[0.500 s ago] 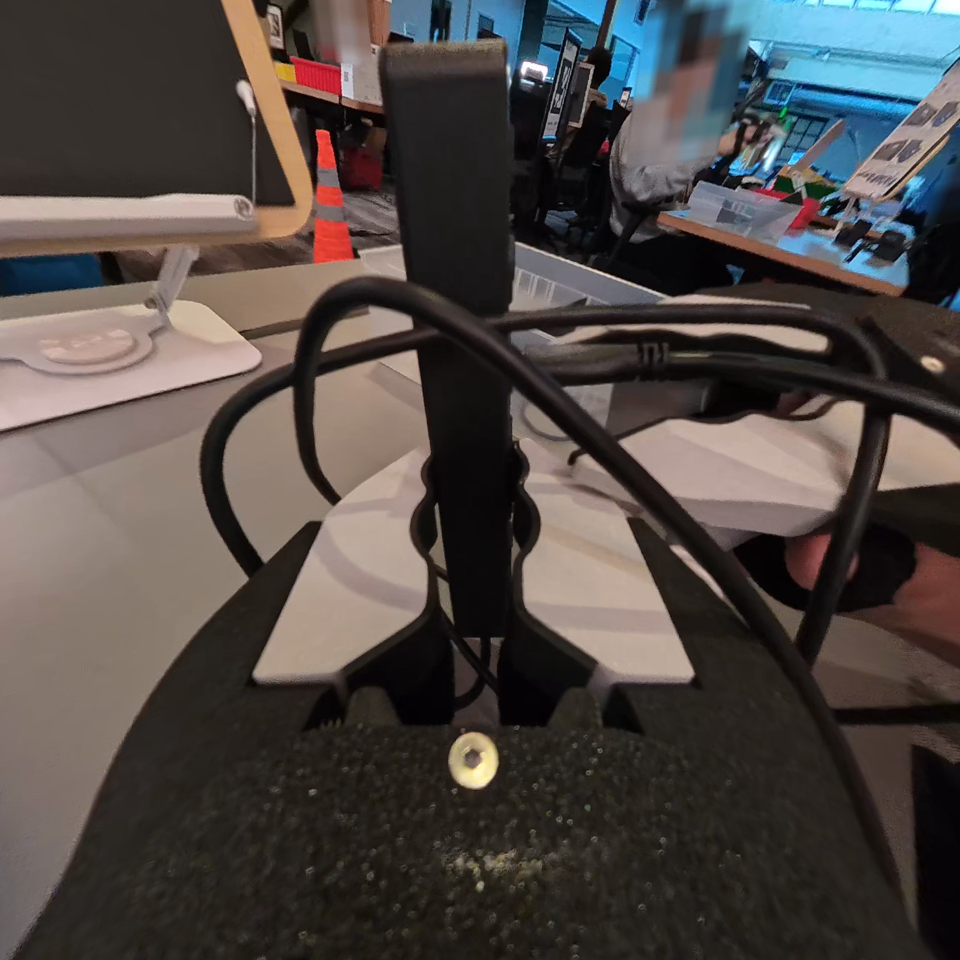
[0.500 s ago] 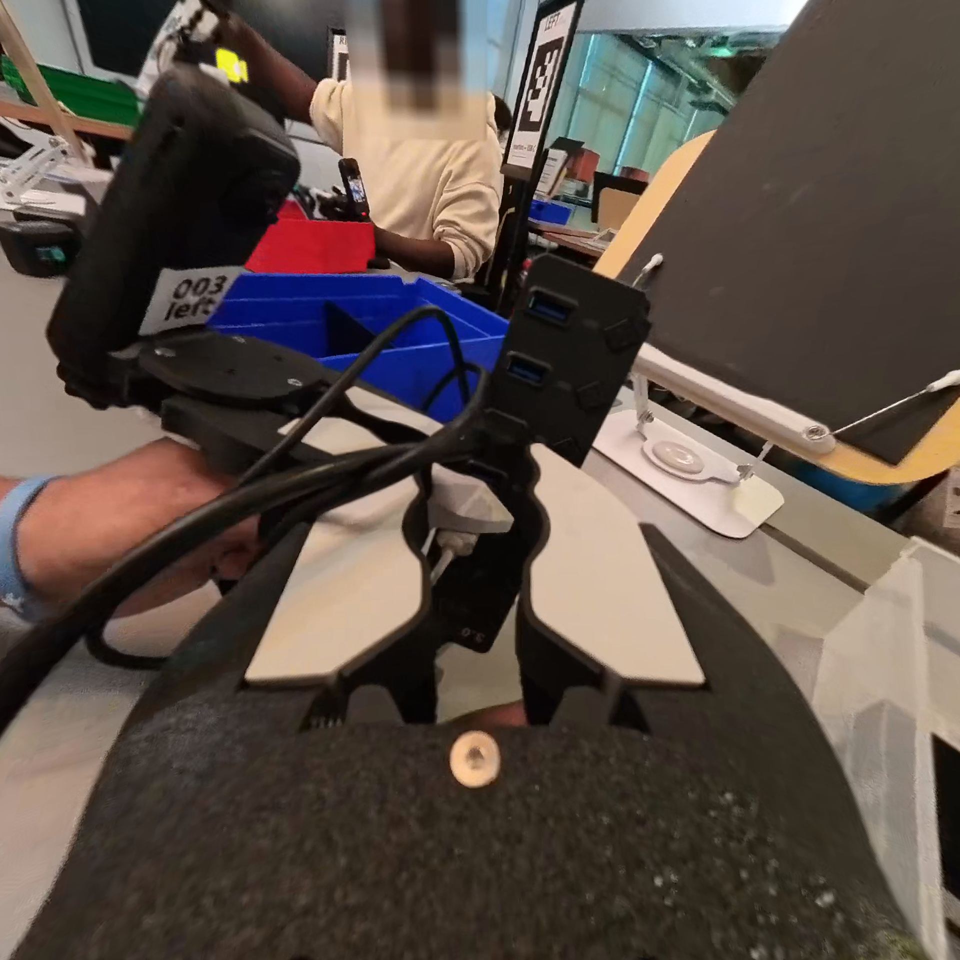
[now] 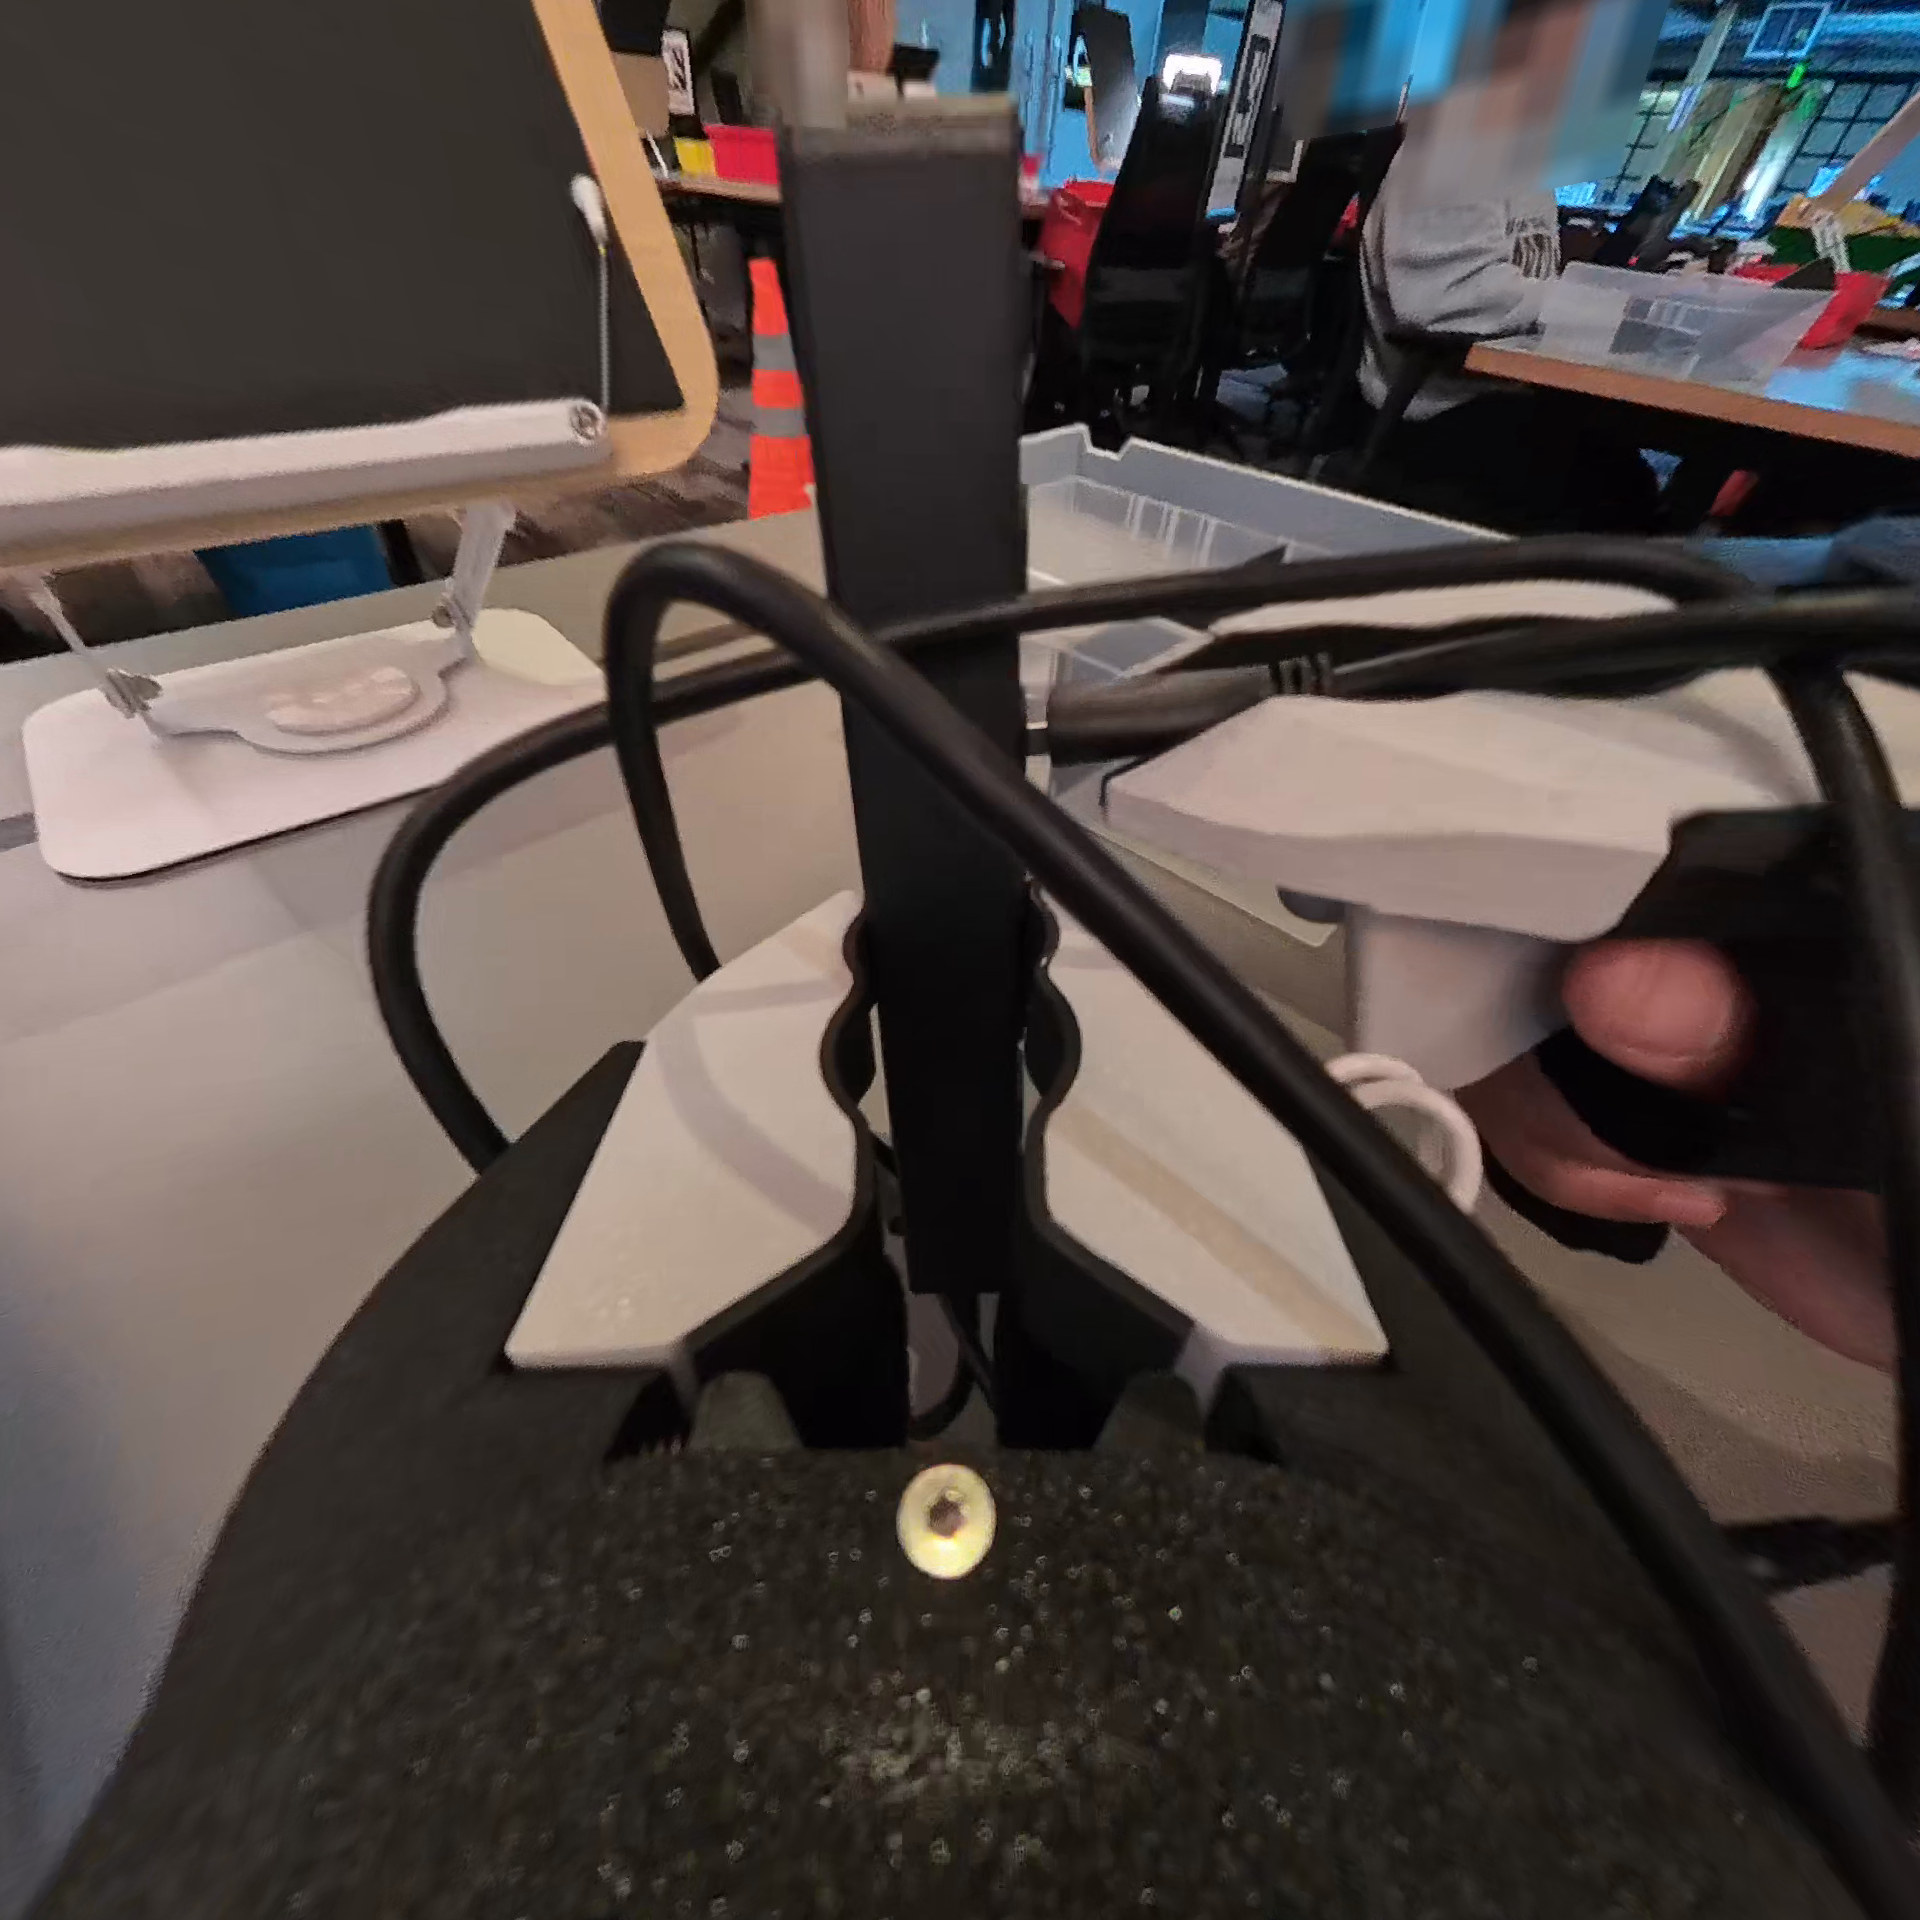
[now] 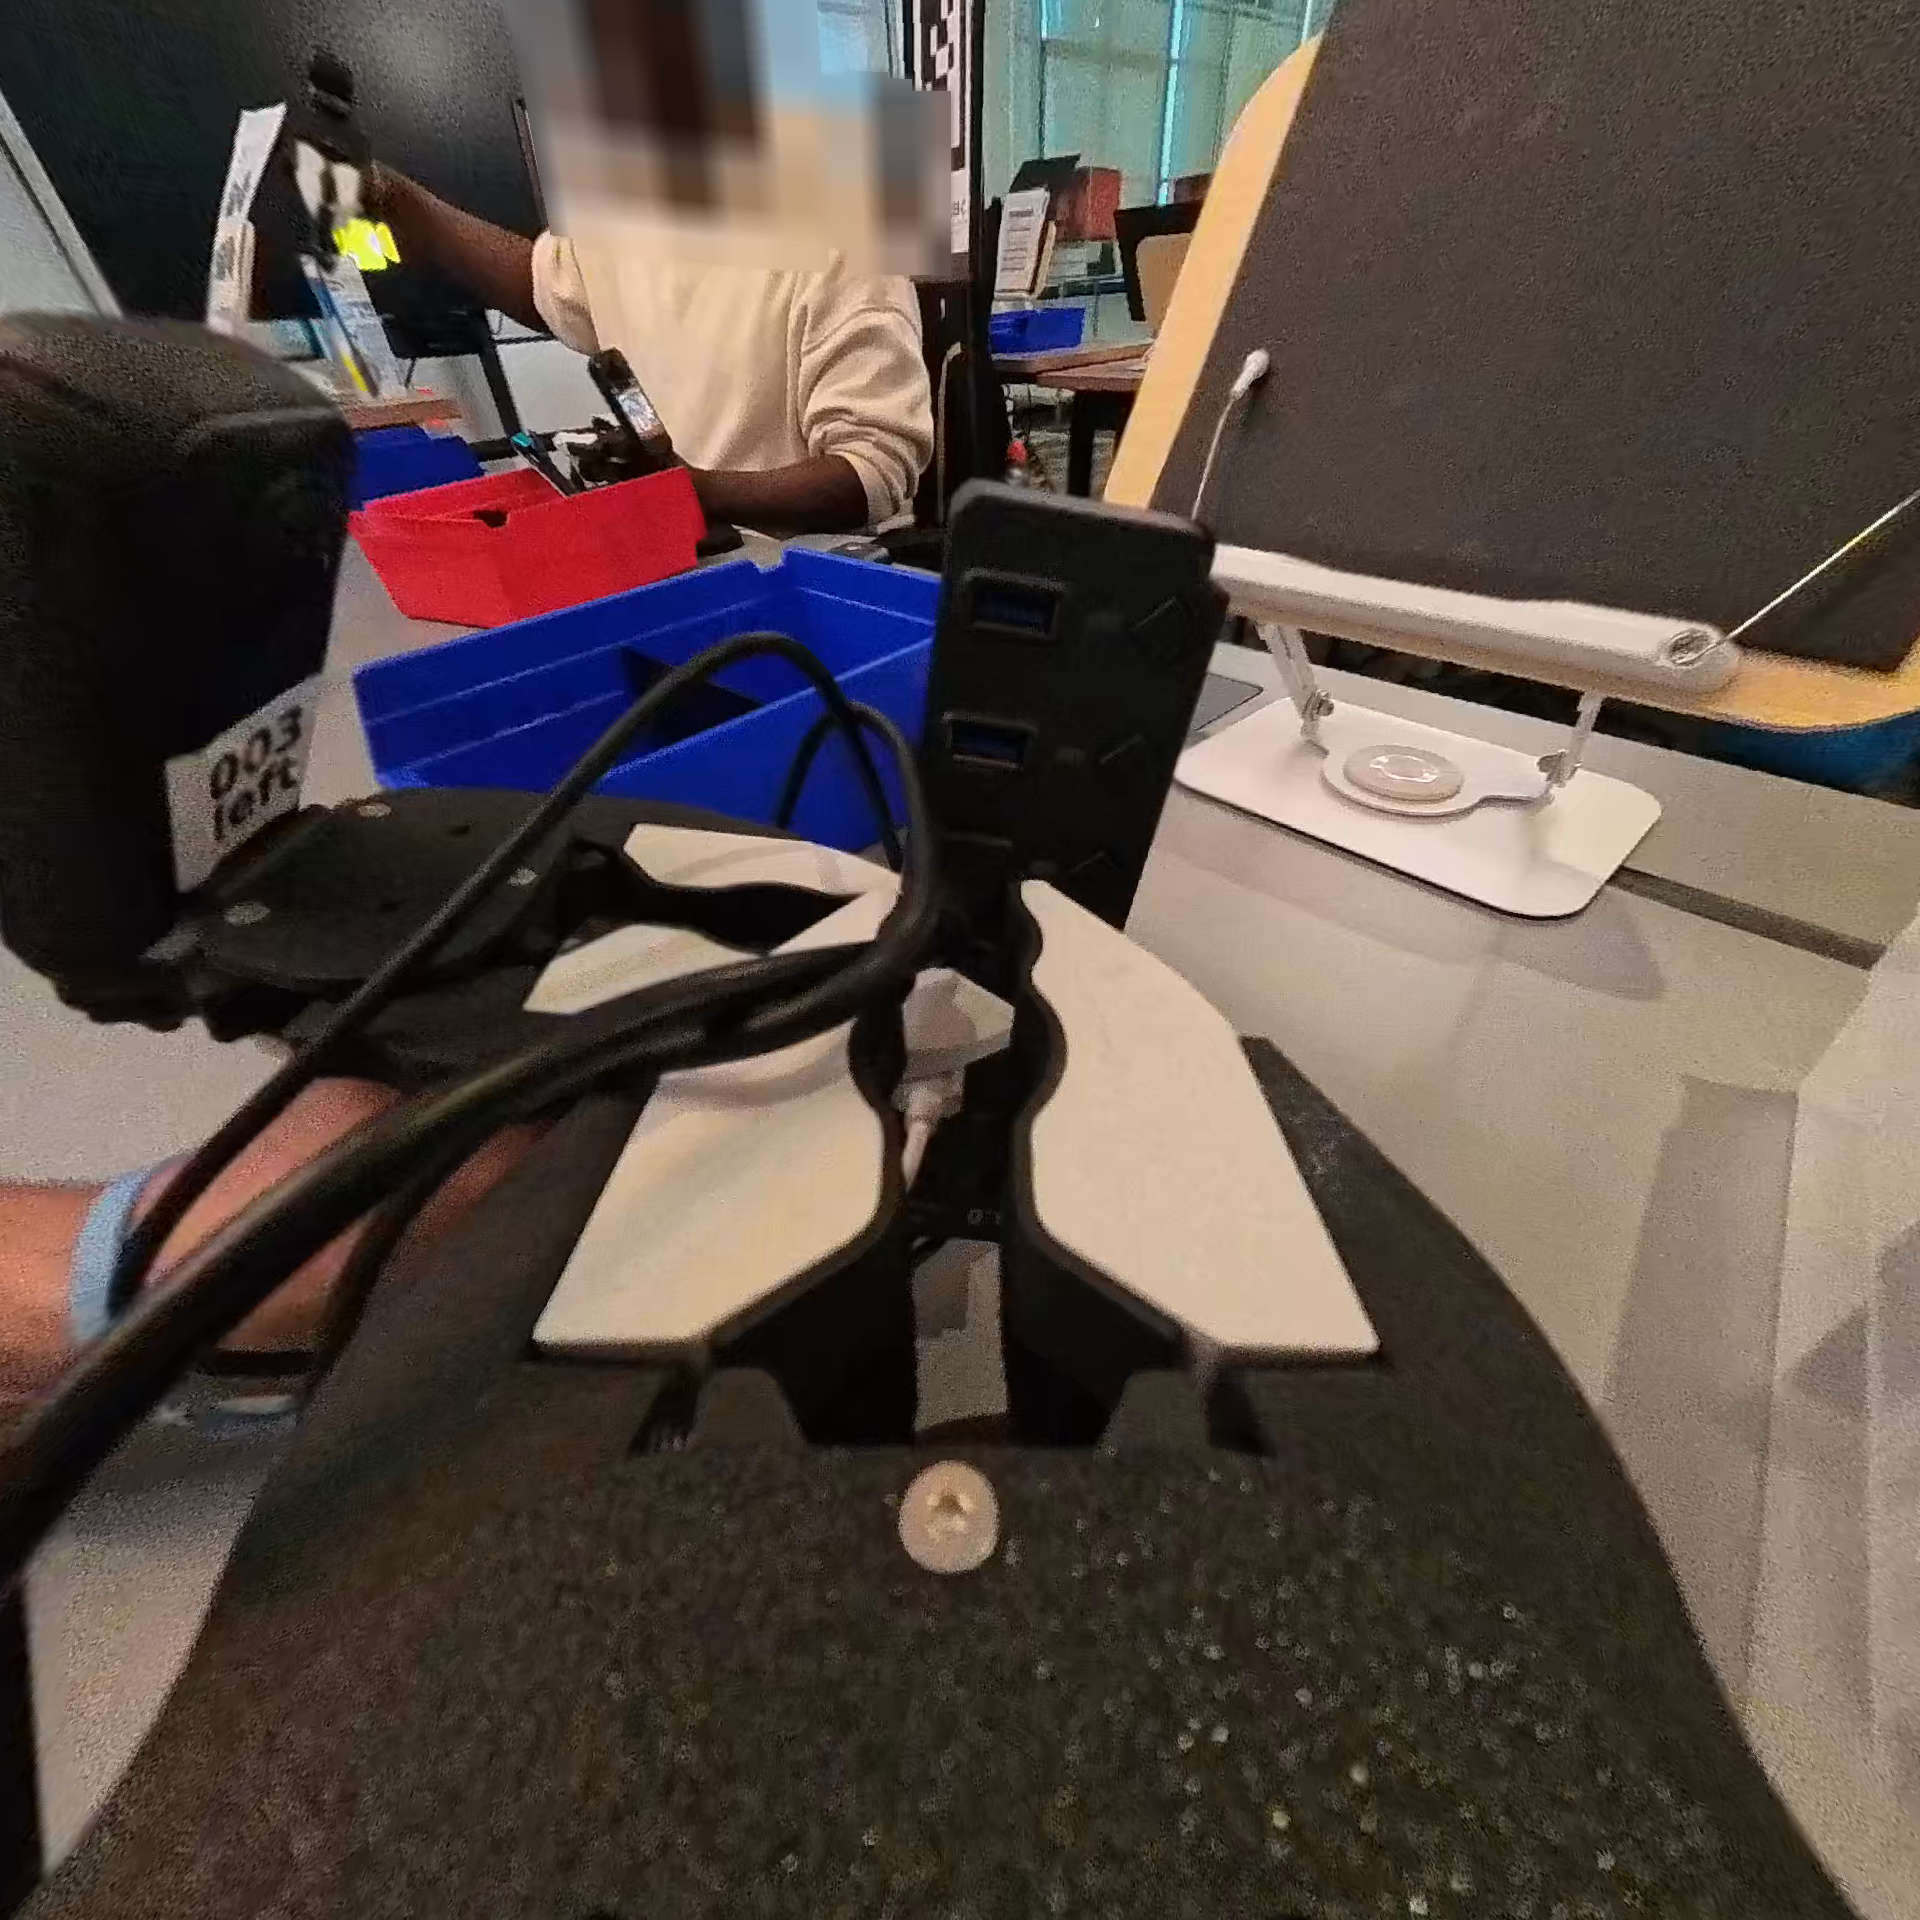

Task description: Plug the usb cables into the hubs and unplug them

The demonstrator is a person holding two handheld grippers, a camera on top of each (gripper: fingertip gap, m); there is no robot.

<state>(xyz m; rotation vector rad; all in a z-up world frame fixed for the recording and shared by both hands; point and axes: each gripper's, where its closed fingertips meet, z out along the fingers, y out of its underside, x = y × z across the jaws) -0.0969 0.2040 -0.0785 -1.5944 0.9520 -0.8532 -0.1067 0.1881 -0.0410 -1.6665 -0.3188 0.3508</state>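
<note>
My left gripper (image 3: 945, 935) is shut on a black USB hub (image 3: 904, 416) and holds it upright above the grey table. The hub also shows in the right wrist view (image 4: 1081, 665), with two free blue ports on its face. My right gripper (image 4: 961, 914) is shut on a black USB plug (image 3: 1132, 707) and holds it against the hub's side, below the free ports. I cannot tell whether the plug is seated. Black cables (image 3: 1195, 997) loop over both grippers. The left gripper's black body (image 4: 156, 623) fills the left of the right wrist view.
A black board on a white stand (image 3: 260, 748) stands at the back left. A clear plastic bin (image 3: 1195, 509) lies behind the hub. A blue bin (image 4: 644, 707) and a red bin (image 4: 520, 551) sit beyond the left gripper. People sit at other tables.
The hub now stands more upright and nearer in the right wrist view. The plug has come slightly closer to the hub's side. Both grips are unchanged.
</note>
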